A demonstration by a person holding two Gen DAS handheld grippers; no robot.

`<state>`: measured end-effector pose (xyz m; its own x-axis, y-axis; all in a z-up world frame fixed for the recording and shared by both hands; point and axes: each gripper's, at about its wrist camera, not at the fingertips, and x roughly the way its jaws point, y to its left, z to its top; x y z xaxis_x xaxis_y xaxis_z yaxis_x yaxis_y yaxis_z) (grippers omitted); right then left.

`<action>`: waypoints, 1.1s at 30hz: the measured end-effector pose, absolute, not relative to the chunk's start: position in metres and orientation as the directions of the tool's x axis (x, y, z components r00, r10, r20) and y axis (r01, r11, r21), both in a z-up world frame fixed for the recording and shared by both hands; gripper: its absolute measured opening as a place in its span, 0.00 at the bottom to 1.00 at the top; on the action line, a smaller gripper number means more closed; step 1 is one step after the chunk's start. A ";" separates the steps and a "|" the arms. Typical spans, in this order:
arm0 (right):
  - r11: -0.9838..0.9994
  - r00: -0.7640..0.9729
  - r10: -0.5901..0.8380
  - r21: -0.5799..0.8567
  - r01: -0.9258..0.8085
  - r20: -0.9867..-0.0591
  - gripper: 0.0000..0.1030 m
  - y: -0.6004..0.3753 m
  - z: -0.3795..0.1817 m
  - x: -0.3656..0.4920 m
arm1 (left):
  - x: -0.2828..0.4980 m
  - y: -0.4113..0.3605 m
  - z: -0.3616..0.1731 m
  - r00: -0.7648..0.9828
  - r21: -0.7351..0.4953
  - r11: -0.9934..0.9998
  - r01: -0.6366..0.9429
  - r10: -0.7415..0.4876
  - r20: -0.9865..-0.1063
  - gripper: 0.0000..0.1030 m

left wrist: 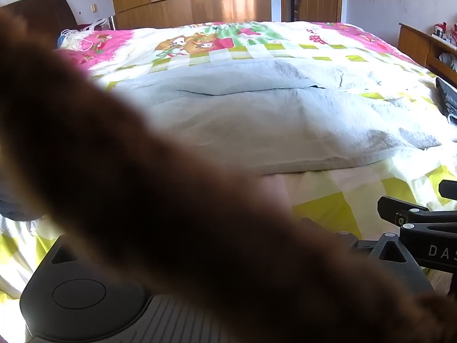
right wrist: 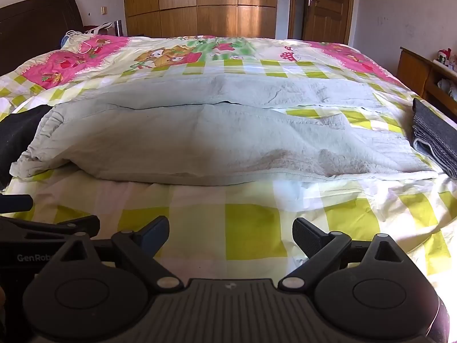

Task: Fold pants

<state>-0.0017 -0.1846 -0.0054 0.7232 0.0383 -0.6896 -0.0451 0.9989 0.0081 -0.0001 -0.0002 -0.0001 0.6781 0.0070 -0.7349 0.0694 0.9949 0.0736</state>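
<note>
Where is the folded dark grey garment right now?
The folded dark grey garment lies at the bed's right edge in the right wrist view, beside the leg ends of the pale grey pants.

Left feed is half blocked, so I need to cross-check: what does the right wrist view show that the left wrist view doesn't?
Right only: the open right gripper over the checked bedspread, the pants' left end and a dark garment beside it.

Left only: a blurred brown shape close to the lens, hiding the left gripper's fingers.

Both: the light pants laid flat across the bed, a folded grey cloth at their right, the wardrobe and door.
</note>
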 end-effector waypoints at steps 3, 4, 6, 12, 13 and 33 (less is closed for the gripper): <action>0.999 0.724 0.038 0.007 -0.045 -0.689 1.00 -0.185 -0.006 -0.002 | 0.000 0.000 0.000 0.677 0.072 0.995 0.069 0.006 -0.736 1.00; 0.999 0.724 0.038 0.007 -0.045 -0.689 1.00 -0.185 -0.006 -0.002 | 0.000 0.000 0.000 0.677 0.071 0.995 0.069 0.006 -0.736 1.00; 0.999 0.721 0.040 0.010 -0.046 -0.692 1.00 -0.185 -0.006 -0.001 | -0.001 0.000 0.000 0.677 0.070 0.995 0.069 0.005 -0.736 1.00; 0.999 0.720 0.038 0.009 -0.044 -0.693 1.00 -0.185 -0.007 -0.001 | -0.001 0.000 0.000 0.674 0.070 0.995 0.071 0.004 -0.739 1.00; 0.999 0.720 0.039 0.009 -0.046 -0.693 1.00 -0.184 -0.007 -0.001 | -0.001 0.002 -0.007 0.673 0.071 0.995 0.071 0.004 -0.740 1.00; 0.999 0.733 0.045 0.027 -0.036 -0.679 1.00 -0.188 -0.002 -0.004 | -0.038 0.001 0.011 0.669 0.115 0.989 0.096 0.021 -0.743 1.00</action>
<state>-0.0036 -0.1881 -0.0022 0.7327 0.0453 -0.6791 -0.0364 0.9990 0.0274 -0.0382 0.0014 0.0114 0.6691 0.0209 -0.7429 0.0965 0.9887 0.1148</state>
